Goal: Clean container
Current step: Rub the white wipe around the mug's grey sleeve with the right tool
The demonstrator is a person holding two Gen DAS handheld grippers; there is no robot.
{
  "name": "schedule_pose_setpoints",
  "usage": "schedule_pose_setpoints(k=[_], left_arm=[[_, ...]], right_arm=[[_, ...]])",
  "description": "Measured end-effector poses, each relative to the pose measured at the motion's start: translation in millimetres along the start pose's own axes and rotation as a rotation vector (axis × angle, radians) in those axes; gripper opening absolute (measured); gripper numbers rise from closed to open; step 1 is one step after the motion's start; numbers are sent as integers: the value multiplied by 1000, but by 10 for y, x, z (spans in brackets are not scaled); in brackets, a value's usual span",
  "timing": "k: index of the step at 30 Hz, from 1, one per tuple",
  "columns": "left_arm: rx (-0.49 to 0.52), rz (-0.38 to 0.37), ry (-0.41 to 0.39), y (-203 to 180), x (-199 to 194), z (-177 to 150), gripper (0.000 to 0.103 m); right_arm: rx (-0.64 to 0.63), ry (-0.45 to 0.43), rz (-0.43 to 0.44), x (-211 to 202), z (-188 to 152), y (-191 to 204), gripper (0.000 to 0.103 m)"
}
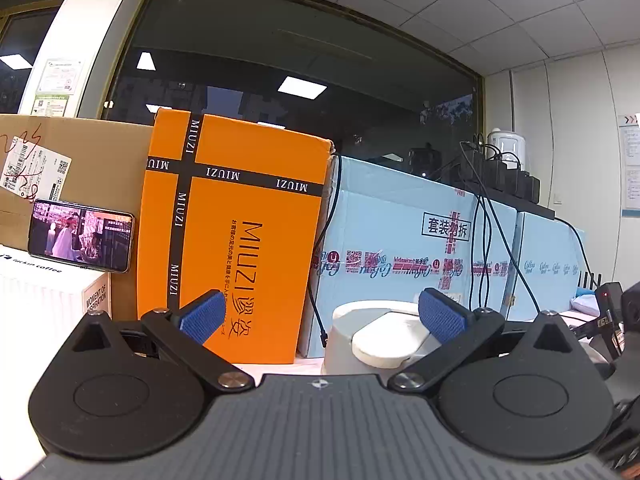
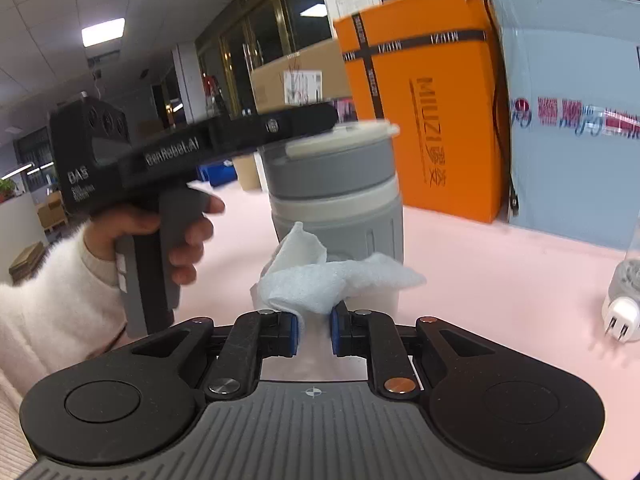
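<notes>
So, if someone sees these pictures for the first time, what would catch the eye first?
Probably the bright orange box, which stands upright against the wall of boxes behind the pink table. Next, the grey container with its pale lid, in front of that box, and the white wipe pinched in the right gripper just before it. The left gripper is open by the lid.
</notes>
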State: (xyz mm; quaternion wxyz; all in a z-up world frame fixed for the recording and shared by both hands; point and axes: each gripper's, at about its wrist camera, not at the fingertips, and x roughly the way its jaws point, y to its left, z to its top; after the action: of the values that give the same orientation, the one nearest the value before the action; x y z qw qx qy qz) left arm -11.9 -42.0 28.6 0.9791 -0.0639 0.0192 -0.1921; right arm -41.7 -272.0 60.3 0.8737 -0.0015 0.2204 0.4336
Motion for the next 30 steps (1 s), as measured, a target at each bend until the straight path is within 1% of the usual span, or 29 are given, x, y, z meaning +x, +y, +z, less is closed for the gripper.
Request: schedule_pose_setpoints(k=[5,7,13,20,24,26,30], left_arm=[[22,3,-9,-38,-18,-5,103],[18,2,-10,-39,-19,-8,103],[4,7,-10,-20,-20,-10,103],[9,-2,-10,-27,-19,-11,103],[14,-6,-11,-34,-29,-13,103],[14,-6,-11,-30,-31,-13,103],[7,-5,-10,-13,-26,-10,103]], right_arm=[[-9,-138,-37,-203,107,45,14],[-1,-157,-39,-219,114,26,14],[19,-123,-40,-106,52,-33,14],[-16,-4,-38,42,-15,14,14],[10,78,-37,181,-88,-19,14],[10,68,-36,174,-91,-20,14],[-15,-42,-10,-31,6,20,14]])
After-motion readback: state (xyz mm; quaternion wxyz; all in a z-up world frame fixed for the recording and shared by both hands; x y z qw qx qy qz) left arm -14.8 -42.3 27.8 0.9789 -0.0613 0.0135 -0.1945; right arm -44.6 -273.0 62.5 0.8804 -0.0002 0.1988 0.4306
